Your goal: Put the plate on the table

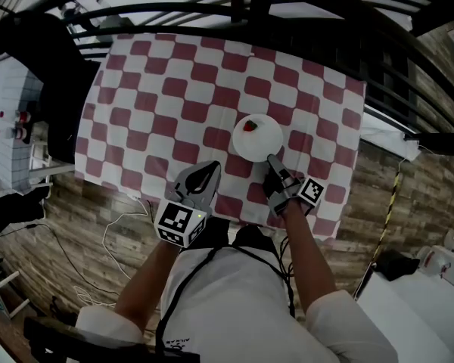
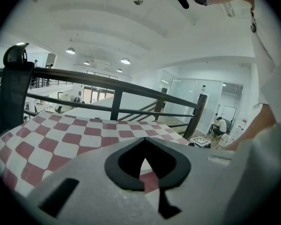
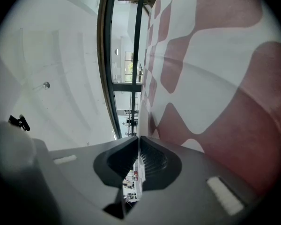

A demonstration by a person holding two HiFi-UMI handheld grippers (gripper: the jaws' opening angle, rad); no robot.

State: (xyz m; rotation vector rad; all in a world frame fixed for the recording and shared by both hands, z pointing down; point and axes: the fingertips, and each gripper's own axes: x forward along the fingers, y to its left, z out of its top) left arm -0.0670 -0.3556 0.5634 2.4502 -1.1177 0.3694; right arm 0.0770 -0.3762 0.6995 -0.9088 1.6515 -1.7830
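Note:
A round white plate [image 1: 262, 141] with a small red fruit [image 1: 250, 126] on it lies over the near right part of the red-and-white checked tablecloth [image 1: 159, 89]. My right gripper [image 1: 271, 159] is shut on the plate's near rim. In the right gripper view the plate [image 3: 138, 161] shows edge-on as a thin white line between the closed jaws of the right gripper [image 3: 138, 140], with the cloth [image 3: 215, 78] close by. I cannot tell whether the plate rests on the cloth. My left gripper [image 1: 212, 165] hangs shut and empty left of the plate; in its own view, the left gripper [image 2: 144, 141] faces across the cloth [image 2: 61, 135].
A black railing [image 1: 250, 10] runs along the table's far side. The table's near edge is just in front of the person, over wooden floor with white cables [image 1: 113, 225]. White furniture [image 1: 7, 104] stands to the left. A black chair back [image 2: 14, 88] rises at the table's left.

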